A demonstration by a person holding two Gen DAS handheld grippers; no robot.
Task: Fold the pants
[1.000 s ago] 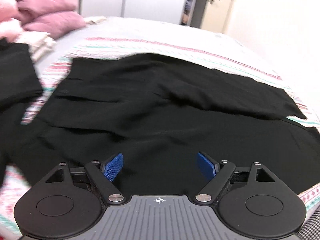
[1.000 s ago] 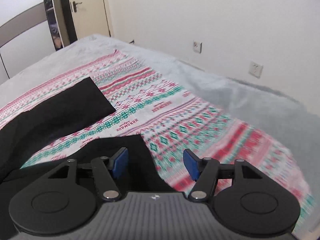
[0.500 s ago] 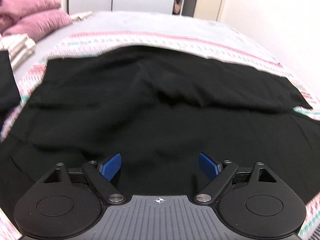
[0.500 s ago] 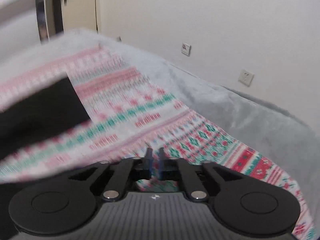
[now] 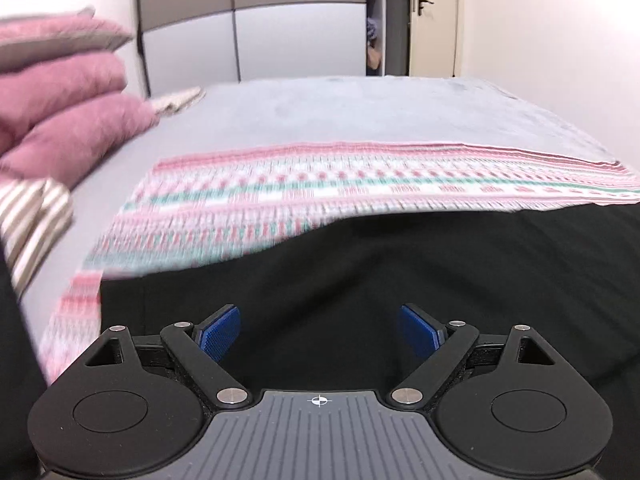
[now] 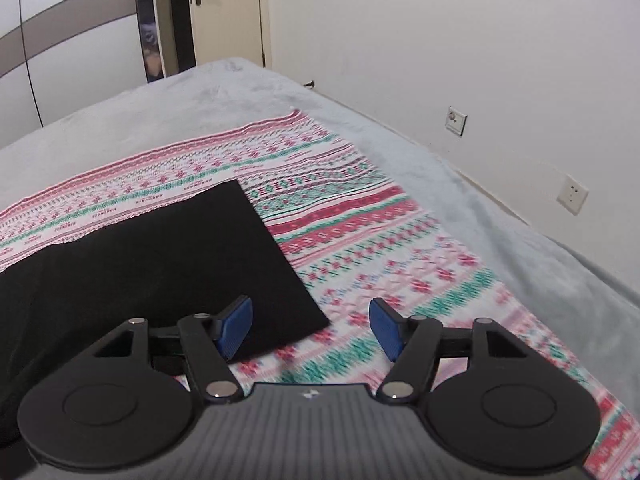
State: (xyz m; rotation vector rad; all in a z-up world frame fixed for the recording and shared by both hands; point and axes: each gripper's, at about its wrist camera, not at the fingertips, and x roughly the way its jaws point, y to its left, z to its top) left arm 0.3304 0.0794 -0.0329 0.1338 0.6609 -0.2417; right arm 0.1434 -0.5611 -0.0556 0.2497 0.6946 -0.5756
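On the bed (image 5: 360, 120), black pants (image 5: 380, 280) lie flat on a patterned red/green/white blanket (image 5: 280, 196), which is spread over the grey bedcover.

Left tongs (image 5: 320, 332): jaws wide, blue pads (image 5: 220, 332) apart, nothing between them. They hover just above the pants, black cloth fills the gap between the pads (contact with the fabric not readable). Far edge of the pants runs across the blanket ahead of the tongs, with a patterned strip between it and the bare grey cover.

Right tongs (image 6: 310, 326): jaws wide too, empty. They sit over the squared-off end of the pants (image 6: 160, 264), its corner just ahead of the left pad (image 6: 236, 326); the right pad is over bare blanket (image 6: 400, 272). Pants end is well clear of the bed's right edge, which runs along the white wall (image 6: 440, 40) with two outlets.

Near the bed's far left corner in the left view: stacked pink pillows (image 5: 72, 112) (motion-blurred), a striped folded cloth (image 5: 36, 220) in front of them. Wardrobe (image 5: 260, 20) and a door (image 5: 434, 20) beyond the far edge.
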